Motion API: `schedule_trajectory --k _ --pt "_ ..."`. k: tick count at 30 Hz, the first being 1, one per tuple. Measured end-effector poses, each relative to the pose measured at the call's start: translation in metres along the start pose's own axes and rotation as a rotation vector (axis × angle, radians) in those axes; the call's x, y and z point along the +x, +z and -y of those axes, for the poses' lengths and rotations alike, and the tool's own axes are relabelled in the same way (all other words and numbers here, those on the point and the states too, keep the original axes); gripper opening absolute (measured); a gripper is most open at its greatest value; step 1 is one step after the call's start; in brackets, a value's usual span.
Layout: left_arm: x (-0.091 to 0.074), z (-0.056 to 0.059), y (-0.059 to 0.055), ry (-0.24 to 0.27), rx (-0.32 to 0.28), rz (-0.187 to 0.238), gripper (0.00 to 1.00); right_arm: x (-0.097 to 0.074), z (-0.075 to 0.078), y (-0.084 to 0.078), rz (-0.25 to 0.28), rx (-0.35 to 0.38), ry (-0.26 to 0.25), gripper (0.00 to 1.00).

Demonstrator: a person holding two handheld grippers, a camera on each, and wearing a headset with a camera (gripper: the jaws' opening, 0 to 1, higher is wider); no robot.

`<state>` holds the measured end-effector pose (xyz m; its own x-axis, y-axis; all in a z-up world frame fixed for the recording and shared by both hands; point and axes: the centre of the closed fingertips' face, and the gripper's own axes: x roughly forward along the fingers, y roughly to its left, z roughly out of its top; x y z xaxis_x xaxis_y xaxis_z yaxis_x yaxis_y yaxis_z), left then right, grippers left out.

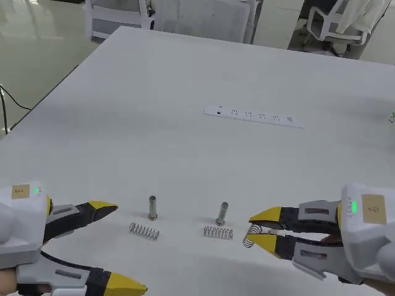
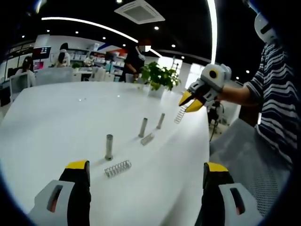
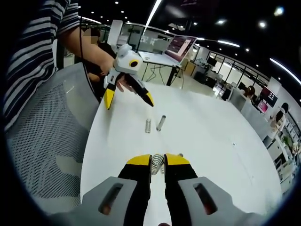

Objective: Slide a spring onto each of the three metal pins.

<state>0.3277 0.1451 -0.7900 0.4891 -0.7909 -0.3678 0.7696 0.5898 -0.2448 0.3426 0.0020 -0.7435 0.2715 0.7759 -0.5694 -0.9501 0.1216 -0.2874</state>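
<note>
At the near left corner of the white worktop point(image 1: 185, 74), the left claw point(image 1: 114, 245) hangs with its yellow-tipped jaws spread wide apart. Just right of its upper jaw tip the first pin point(image 1: 152, 208) stands upright. A loose spring point(image 1: 144, 231) lies flat on the worktop just in front of it, near the pin's foot but off it. Farther right a second pin point(image 1: 222, 213) also stands upright, with a second spring point(image 1: 218, 232) lying on its side just before it. Both of these pins are bare.

Next comes the right claw point(image 1: 265, 229), its jaws pinched tight on the third spring point(image 1: 252, 235). It grips the spring near one end, so the coils stick out past the yellow tips toward the second spring. From the left gripper view a third pin point(image 2: 161, 121) stands upright beyond the other two, near the held spring. Whether that spring and pin touch, I cannot tell.

Well behind all this, past the middle of the worktop, a white power strip point(image 1: 253, 116) lies flat. An office chair point(image 1: 333, 24) stands beyond the far right edge.
</note>
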Motion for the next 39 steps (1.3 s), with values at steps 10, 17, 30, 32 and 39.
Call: schedule_trajectory --k 10,17,30,32,39 --pt "-0.006 -0.008 0.002 0.036 -0.015 0.025 0.98 -0.005 0.008 -0.008 -0.017 0.015 -0.019 0.07" --pt "-0.009 -0.011 0.001 0.05 -0.02 0.03 0.98 -0.011 0.013 -0.015 -0.031 0.029 -0.041 0.07" --pt "-0.015 -0.011 0.0 0.068 -0.03 0.039 0.98 -0.022 0.038 -0.029 -0.039 0.076 -0.106 0.07" --pt "-0.016 -0.011 -0.001 0.071 -0.032 0.041 0.98 -0.023 0.043 -0.033 -0.051 0.077 -0.121 0.07" --pt "-0.017 -0.012 -0.001 0.076 -0.038 0.041 0.98 -0.029 0.058 -0.048 -0.07 0.108 -0.158 0.07"
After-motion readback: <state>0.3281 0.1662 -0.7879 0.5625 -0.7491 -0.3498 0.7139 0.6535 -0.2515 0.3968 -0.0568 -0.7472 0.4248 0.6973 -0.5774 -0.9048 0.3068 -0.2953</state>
